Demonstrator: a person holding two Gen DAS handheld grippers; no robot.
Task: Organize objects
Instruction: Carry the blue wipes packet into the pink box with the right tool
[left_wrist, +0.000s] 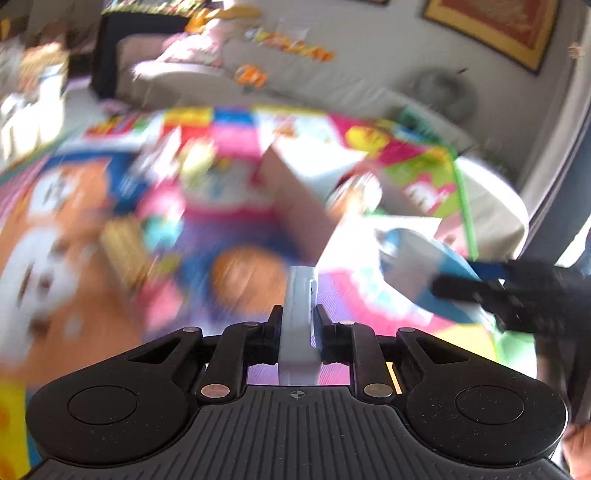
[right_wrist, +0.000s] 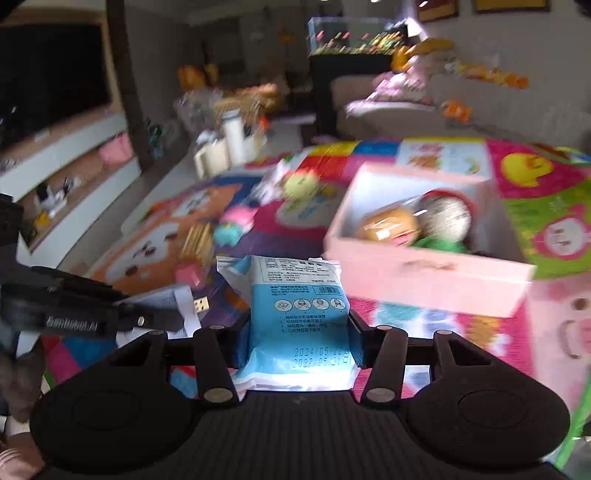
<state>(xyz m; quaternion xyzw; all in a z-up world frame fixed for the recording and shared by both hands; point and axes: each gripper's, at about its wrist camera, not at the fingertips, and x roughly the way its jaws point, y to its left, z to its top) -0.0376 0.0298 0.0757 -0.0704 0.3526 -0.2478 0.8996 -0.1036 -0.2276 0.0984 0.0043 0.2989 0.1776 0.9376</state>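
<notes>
Pinched between the fingers of the right gripper (right_wrist: 299, 332) is a blue and white packet (right_wrist: 295, 314), held above the play mat (right_wrist: 546, 192); its long axis is aligned with the fingers and points away from the camera, printed face up. A slim white and grey item (left_wrist: 298, 317), too blurred to be named, is clamped edge-on by the pressed-together fingers of the left gripper (left_wrist: 297, 325), again pointing forward. Some sorting is judged done: a pink box (right_wrist: 424, 269) is seen just ahead on the right with several toys already inside. More is left: small toys (right_wrist: 236, 221) are scattered on the mat, and neither held thing has been put away.
</notes>
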